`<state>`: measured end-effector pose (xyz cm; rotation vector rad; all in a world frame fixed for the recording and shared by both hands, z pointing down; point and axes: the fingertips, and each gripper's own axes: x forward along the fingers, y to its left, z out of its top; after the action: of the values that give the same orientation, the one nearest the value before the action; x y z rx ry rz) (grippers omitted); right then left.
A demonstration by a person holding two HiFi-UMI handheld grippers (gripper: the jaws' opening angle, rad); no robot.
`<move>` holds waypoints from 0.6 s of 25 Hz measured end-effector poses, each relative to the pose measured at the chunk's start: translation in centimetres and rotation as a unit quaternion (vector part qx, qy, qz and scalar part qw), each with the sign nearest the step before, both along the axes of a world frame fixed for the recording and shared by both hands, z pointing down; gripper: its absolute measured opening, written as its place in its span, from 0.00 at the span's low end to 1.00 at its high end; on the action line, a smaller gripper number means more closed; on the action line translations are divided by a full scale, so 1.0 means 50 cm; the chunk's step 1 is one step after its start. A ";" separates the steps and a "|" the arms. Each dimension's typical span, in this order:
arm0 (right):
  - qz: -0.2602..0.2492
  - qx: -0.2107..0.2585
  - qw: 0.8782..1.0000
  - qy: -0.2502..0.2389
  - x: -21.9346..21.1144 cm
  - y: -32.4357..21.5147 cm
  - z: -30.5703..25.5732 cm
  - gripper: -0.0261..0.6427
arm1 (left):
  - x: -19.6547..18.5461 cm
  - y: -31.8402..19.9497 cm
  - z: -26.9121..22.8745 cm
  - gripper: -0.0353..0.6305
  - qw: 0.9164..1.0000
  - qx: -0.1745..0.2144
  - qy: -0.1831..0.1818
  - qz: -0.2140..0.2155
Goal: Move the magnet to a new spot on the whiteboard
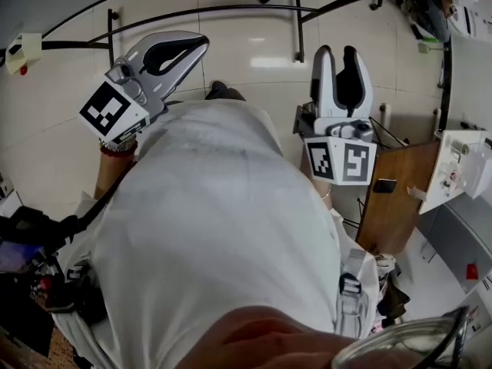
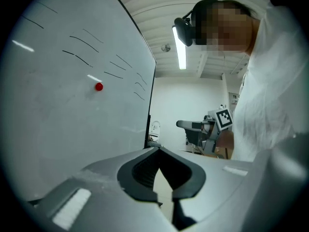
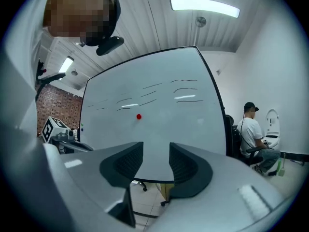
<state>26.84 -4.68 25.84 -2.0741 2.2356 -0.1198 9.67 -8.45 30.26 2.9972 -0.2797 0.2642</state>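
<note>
A small round red magnet (image 3: 139,116) sticks to the upright whiteboard (image 3: 159,105), below several short black pen strokes. In the left gripper view the magnet (image 2: 98,86) shows on the whiteboard (image 2: 53,115) to the left. My left gripper (image 2: 157,151) is shut with nothing in it, its tips touching, well short of the board. My right gripper (image 3: 155,151) is open and empty, pointing at the board from a distance, with the magnet above its jaws. In the head view the left gripper (image 1: 201,43) and right gripper (image 1: 338,52) are raised in front of my white shirt.
A person in a white shirt and cap (image 3: 253,129) sits to the right of the board. A brick wall (image 3: 60,108) lies to its left. A wooden desk (image 1: 396,198) and a white device (image 1: 461,167) stand at my right. Black stand bars (image 1: 231,10) cross the tiled floor ahead.
</note>
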 end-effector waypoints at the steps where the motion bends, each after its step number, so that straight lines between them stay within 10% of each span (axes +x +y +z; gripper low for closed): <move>1: 0.004 -0.004 1.000 -0.002 0.006 0.001 0.007 0.28 | -0.003 -0.001 0.001 0.06 1.000 -0.002 0.003 -0.003; 15: -0.143 -0.011 0.990 0.010 -0.330 -0.035 -0.027 0.28 | -0.328 0.085 -0.015 0.06 0.990 -0.012 0.015 -0.139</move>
<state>10.32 -6.45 24.51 -1.7579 2.5417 -0.1447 -6.75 -4.21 29.49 2.8872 -0.6785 0.1921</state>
